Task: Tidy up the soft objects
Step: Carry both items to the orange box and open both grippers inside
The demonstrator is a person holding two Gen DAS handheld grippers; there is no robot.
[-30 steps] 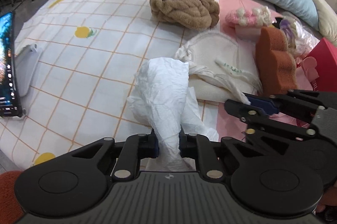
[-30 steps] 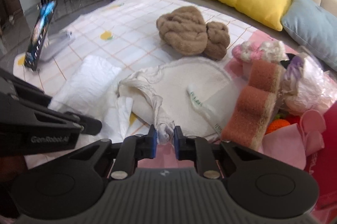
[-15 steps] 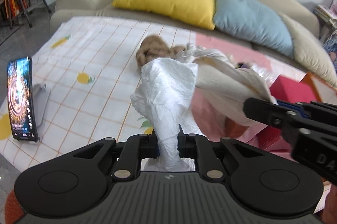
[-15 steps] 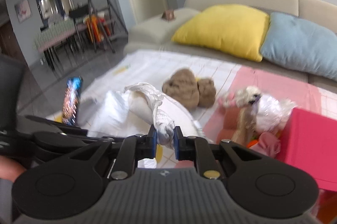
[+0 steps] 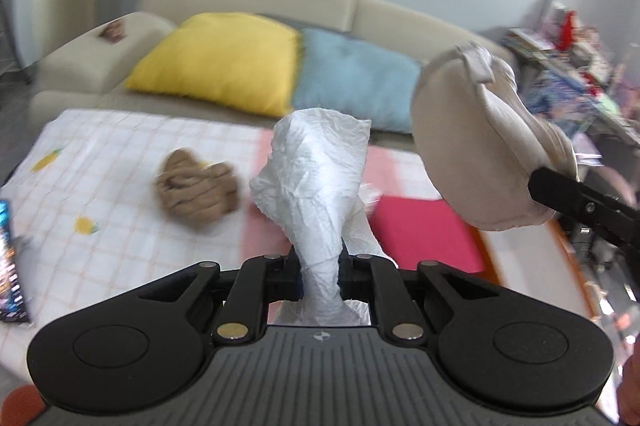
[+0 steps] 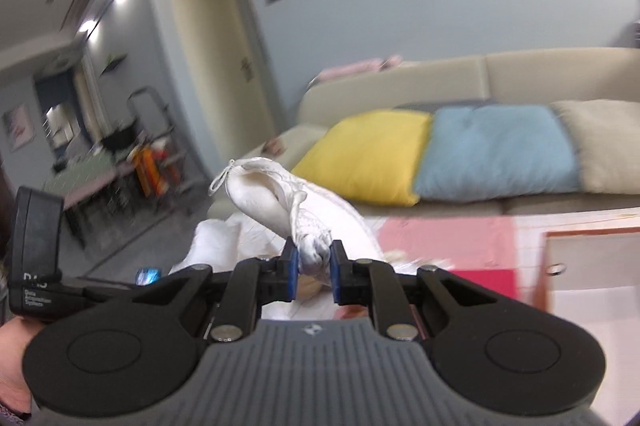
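Cloth hangs from both tools at once, and that is what matters for the coming move. The left gripper is clenched on a crumpled white cloth, whose long axis runs straight up the middle of the left wrist frame, away from the jaws. The right gripper is clamped on a knotted corner of a cream fabric bundle, which rises up and to the left in its own frame; in the left view the same bundle bulges at the right, beside the white cloth and higher. Both pieces are lifted clear of the checked blanket. Below them, at lower centre-right of the left frame, lies a pink box, nearer the right-hand tool than the left. A brown plush heap rests on the blanket at centre-left, well apart from either grip. I would guess the bundle goes down toward the box first, though motion blur hides whether the two cloths are joined.
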